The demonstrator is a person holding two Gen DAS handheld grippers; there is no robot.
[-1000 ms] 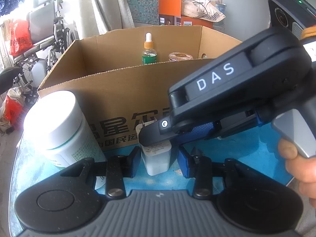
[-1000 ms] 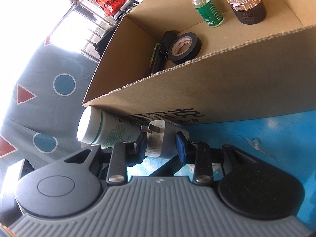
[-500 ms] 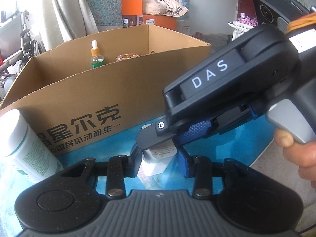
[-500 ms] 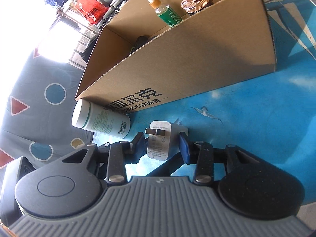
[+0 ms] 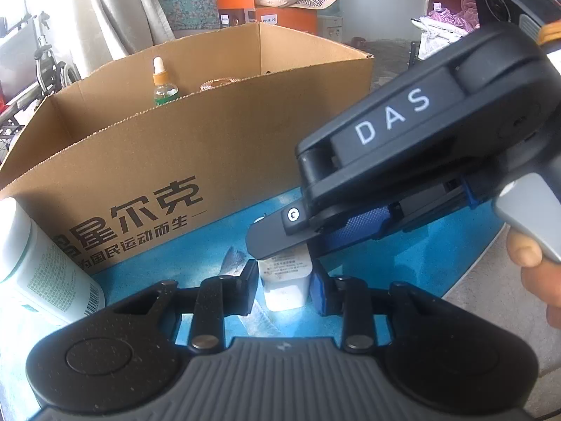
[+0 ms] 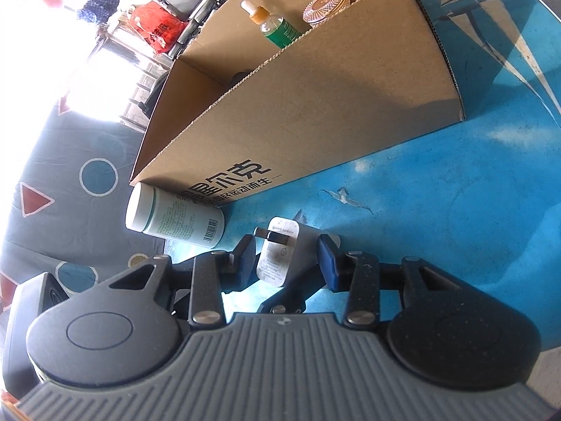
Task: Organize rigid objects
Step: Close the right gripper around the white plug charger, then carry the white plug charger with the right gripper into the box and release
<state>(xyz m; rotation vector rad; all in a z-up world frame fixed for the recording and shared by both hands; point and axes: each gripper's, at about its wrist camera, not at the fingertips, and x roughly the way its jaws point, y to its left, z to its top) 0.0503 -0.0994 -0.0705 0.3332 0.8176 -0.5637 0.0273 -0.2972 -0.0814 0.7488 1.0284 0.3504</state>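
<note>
A white charger plug (image 5: 285,280) stands between the fingers of both grippers, just in front of the cardboard box (image 5: 210,147). My left gripper (image 5: 284,286) is closing on it, and both pads touch its sides. In the right wrist view the charger plug (image 6: 277,259) sits between the pads of my right gripper (image 6: 285,259), which is open with a small gap on each side. The right gripper's upper finger (image 5: 277,235) reaches over the plug's top. Whether the plug rests on the blue table (image 6: 438,193) I cannot tell.
A white bottle (image 6: 175,217) lies on its side against the cardboard box's (image 6: 315,112) near left corner. Inside the box stand a green dropper bottle (image 6: 277,24) and a jar with a ribbed lid (image 6: 326,7). A person's hand (image 5: 533,266) holds the right gripper's trigger.
The right jaws have come off the plug and stand wider. The left jaws have narrowed onto it. Both views have pulled back from the box and swung to the right.
</note>
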